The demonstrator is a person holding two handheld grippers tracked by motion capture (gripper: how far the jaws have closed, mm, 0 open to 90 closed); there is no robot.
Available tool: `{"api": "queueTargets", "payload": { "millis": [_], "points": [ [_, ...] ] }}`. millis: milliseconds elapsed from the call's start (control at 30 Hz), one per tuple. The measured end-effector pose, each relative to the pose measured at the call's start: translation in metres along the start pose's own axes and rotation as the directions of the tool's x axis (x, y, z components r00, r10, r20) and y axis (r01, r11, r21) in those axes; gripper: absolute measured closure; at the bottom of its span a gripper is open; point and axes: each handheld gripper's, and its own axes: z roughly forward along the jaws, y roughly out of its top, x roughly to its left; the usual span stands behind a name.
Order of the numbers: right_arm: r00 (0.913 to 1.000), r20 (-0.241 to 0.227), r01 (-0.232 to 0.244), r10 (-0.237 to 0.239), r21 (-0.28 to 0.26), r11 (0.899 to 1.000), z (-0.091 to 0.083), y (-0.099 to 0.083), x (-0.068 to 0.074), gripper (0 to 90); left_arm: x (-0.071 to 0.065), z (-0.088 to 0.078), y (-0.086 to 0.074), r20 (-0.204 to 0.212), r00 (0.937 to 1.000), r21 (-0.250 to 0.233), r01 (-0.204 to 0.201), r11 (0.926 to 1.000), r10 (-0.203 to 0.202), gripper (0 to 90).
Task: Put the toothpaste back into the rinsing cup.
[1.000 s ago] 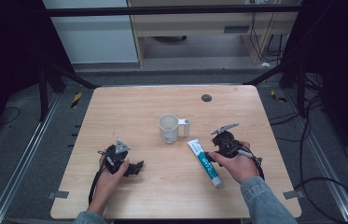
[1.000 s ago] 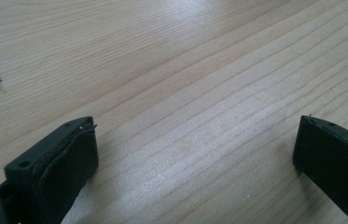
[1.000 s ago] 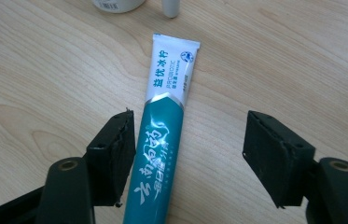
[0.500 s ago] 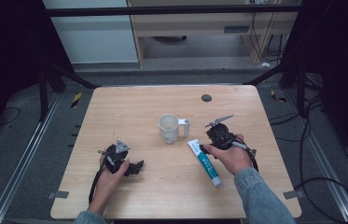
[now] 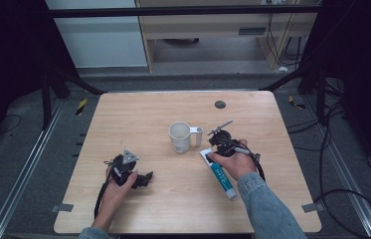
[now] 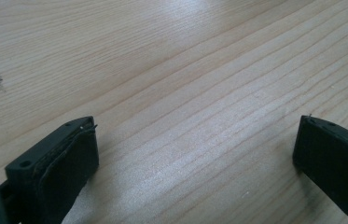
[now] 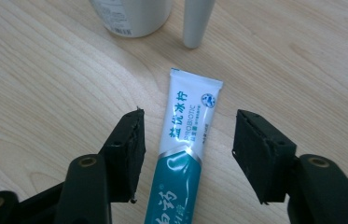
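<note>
Right hand-held gripper [image 7: 185,149]: jaws half spread and just been closing; the toothpaste tube [image 7: 183,140] lies between them, pads not touching it.
Toothpaste tube: flat on the wooden surface [image 5: 138,119], its crimped end pointing away from the right hand-held gripper, toward the white mug [image 5: 180,137] just beyond.
Left hand-held gripper [image 6: 195,154]: jaws spread wide over bare surface, nothing between.

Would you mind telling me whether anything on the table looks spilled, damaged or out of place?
Nothing stands out: the mug stands upright, and the toothpaste tube lies flat and intact between the open right gripper, untouched.
</note>
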Motion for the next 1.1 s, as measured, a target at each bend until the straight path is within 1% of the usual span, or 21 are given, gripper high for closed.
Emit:
{"api": "queueTargets", "payload": {
  "millis": [67,200,300,400,433,500,600,633,767,833,867,933,967,1000,1067,1100],
  "points": [
    [1.0,-0.007,-0.001,0.002,0.006,1.0,0.003,0.0,0.002,44.8,0.0,0.0,0.0,0.001,1.0,0.0,-0.001,1.0,0.001,0.0],
    [1.0,-0.003,0.001,-0.001,0.029,1.0,0.011,-0.002,0.006,46.7,0.0,-0.001,-0.001,0.0,1.0,0.001,-0.001,1.0,0.001,0.0],
    [0.9999,0.013,-0.004,0.003,0.041,0.999,0.017,-0.004,0.006,46.6,0.0,-0.001,-0.001,0.0,1.0,0.0,-0.001,1.0,0.001,0.0],
    [0.9997,0.012,-0.022,0.021,0.062,0.998,0.023,-0.006,0.004,46.7,0.0,-0.001,-0.001,0.0,1.0,0.001,-0.001,1.0,0.001,0.0],
    [0.9998,0.011,-0.02,0.019,0.064,0.998,0.025,-0.007,0.003,46.7,0.0,-0.001,-0.001,0.0,1.0,0.001,-0.001,1.0,0.001,0.0],
    [0.9995,0.01,-0.031,0.03,0.066,0.997,0.028,-0.008,0.002,46.4,0.0,-0.001,-0.001,0.0,1.0,0.001,-0.001,1.0,0.001,0.0],
    [0.9991,0.019,-0.038,0.037,0.077,0.996,0.031,-0.01,0.001,45.5,0.0,-0.001,-0.001,0.0,1.0,0.001,-0.001,1.0,0.001,0.0],
    [0.9994,0.017,-0.031,0.03,0.077,0.997,0.031,-0.01,0.001,45.5,0.0,-0.001,-0.001,0.0,1.0,0.001,-0.001,1.0,0.001,0.0],
    [0.9989,0.018,-0.044,0.043,0.084,0.996,0.033,-0.012,0.002,44.3,0.0,-0.001,-0.001,0.0,1.0,0.001,-0.001,1.0,0.001,0.0],
    [0.9989,0.018,-0.044,0.043,0.096,0.994,0.036,-0.014,0.003,44.2,0.0,-0.001,-0.001,0.0,1.0,0.001,-0.001,1.0,0.001,0.0],
    [0.9986,0.018,-0.052,0.05,0.098,0.994,0.037,-0.015,0.003,44.2,0.0,-0.001,-0.001,0.0,1.0,0.001,-0.001,1.0,0.001,0.0],
    [0.9984,0.026,-0.052,0.05,0.099,0.994,0.039,-0.016,0.002,44.4,0.0,-0.001,-0.001,0.0,1.0,0.001,-0.001,1.0,0.001,0.0],
    [0.9979,0.022,-0.062,0.061,0.098,0.993,0.039,-0.017,0.002,44.8,0.0,-0.001,-0.001,0.0,1.0,0.001,-0.001,1.0,0.001,0.0],
    [0.9982,0.017,-0.059,0.057,0.098,0.993,0.039,-0.017,0.001,45.4,0.0,-0.001,-0.001,0.0,1.0,0.001,-0.001,1.0,0.001,0.0],
    [0.9982,0.022,-0.058,0.056,0.1,0.993,0.04,-0.018,0.0,45.6,0.0,-0.001,-0.001,0.0,1.0,0.001,-0.001,1.0,0.001,0.0],
    [0.9976,0.018,-0.068,0.066,0.105,0.992,0.041,-0.019,0.0,45.6,0.0,-0.001,-0.001,0.0,1.0,0.001,-0.001,1.0,0.001,0.0]
  ]
}}
